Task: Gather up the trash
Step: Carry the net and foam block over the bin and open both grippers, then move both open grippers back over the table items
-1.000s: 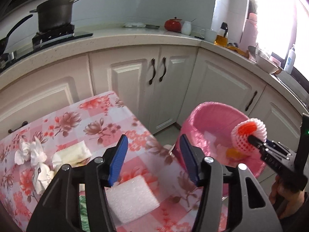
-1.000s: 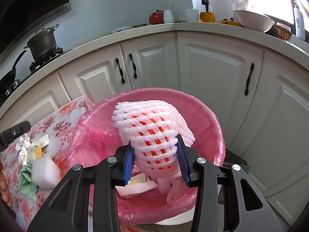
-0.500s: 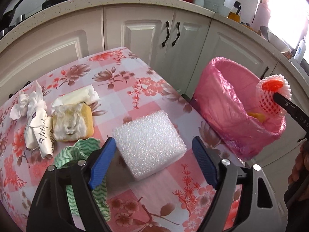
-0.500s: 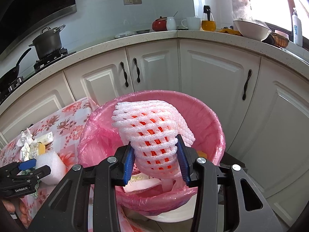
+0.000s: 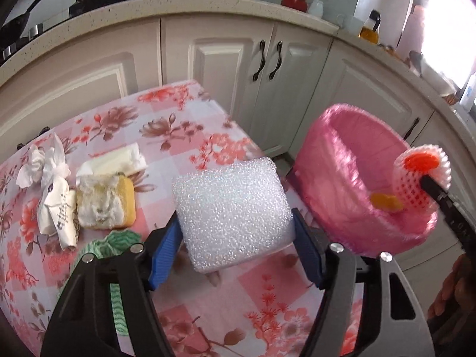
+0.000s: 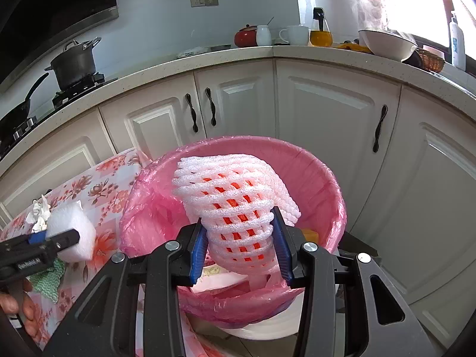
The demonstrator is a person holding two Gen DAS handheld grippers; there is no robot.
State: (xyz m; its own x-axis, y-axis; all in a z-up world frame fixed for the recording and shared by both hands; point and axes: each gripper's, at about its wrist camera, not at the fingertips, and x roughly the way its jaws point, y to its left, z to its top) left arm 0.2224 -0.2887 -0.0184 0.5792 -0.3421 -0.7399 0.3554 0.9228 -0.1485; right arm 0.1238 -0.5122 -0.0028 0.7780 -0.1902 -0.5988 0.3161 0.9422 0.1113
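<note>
Left wrist view: left gripper jaws closing around white foam block on floral tablecloth, pads at its sides, contact unclear. Right gripper pinches foam fruit net over pink-lined trash bin, just right of block. Tissues and sponge left of block.

White foam block on floral table

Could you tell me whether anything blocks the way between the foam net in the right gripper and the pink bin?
Nothing visible does. The right gripper holds the foam net directly over the open mouth of the bin, with only air between them; the bin holds some scraps but has room.
</note>
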